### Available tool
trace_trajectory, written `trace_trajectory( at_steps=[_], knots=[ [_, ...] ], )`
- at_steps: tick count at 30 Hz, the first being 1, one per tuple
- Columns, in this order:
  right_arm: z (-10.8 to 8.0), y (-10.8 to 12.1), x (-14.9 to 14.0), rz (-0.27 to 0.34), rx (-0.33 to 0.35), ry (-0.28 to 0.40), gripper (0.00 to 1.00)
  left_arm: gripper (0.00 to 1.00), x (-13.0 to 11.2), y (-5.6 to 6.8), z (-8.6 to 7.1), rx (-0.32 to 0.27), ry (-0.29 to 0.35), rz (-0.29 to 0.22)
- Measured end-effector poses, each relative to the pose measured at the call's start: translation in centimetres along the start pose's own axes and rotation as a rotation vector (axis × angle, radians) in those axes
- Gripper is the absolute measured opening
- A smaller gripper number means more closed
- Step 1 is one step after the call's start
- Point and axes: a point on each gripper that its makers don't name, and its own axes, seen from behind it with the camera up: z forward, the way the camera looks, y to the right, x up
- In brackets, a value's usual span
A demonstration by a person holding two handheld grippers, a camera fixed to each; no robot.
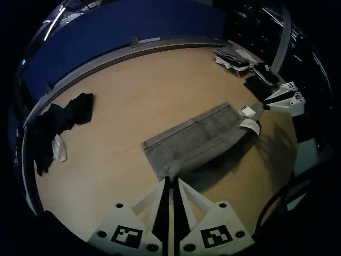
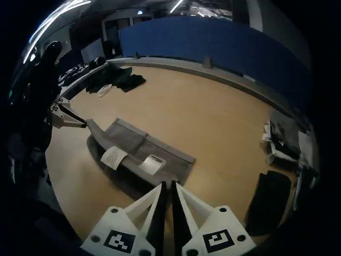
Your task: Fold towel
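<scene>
Grey towel [image 1: 196, 141] is lying long across the wooden table [image 1: 128, 98]. Its near long edge is standing a little off the wood, so a shadow is showing under it. The left gripper [image 1: 171, 181] is pinching 1 corner of that edge, with both fingers closed on the cloth. The right gripper [image 2: 168, 185] is doing the same at the other corner.

I am judging that the step in hand is bringing this raised edge over to the far edge. To do it well, both grippers should be travelling together at the same height. They should be holding the edge taut but not stretched, so the middle is not sagging. They should be laying it exactly along the far edge before letting go.

Counting now: I am seeing 1 towel, 2 grippers and 2 white labels [image 2: 114, 156] on the towel's turned-up side. I am also seeing 1 heap of dark clothes [image 1: 64, 117] at 1 end of the table and 1 stack of folded cloths [image 1: 232, 57] at the other end.
</scene>
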Motion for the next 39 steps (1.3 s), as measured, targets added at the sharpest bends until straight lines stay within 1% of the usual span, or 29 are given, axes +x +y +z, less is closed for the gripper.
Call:
trace_trajectory(
  at_steps=[11, 17, 27, 34, 36, 38, 39],
  knots=[
    [2.3, 0.8, 0.3, 0.009, -0.006, -0.024, 0.08, 0.05, -0.1, -1.2, 2.3, 0.025, -0.035, 0.003],
    [2.9, 1.4, 0.8, 0.013, -0.014, -0.025, 0.08, 0.06, 0.4, -1.7, 2.9, 0.035, -0.042, 0.019],
    [4.2, 1.9, 0.4, 0.026, -0.023, -0.045, 0.08, 0.06, 0.5, -2.4, 4.5, 0.046, -0.047, 0.019],
    [4.9, 2.1, 0.2, 0.023, -0.028, -0.051, 0.08, 0.08, 0.6, -2.9, 5.1, 0.062, -0.042, 0.028],
    [5.1, 2.2, 0.1, 0.019, -0.035, -0.052, 0.09, 0.09, 0.6, -3.0, 5.2, 0.065, -0.039, 0.024],
    [5.2, 2.4, 0.1, 0.016, -0.044, -0.054, 0.11, 0.17, 0.6, -3.1, 5.3, 0.071, -0.035, 0.014],
    [5.2, 2.6, 0.0, 0.013, -0.052, -0.055, 0.13, 0.21, 0.6, -3.3, 5.3, 0.074, -0.034, 0.009]
  ],
)
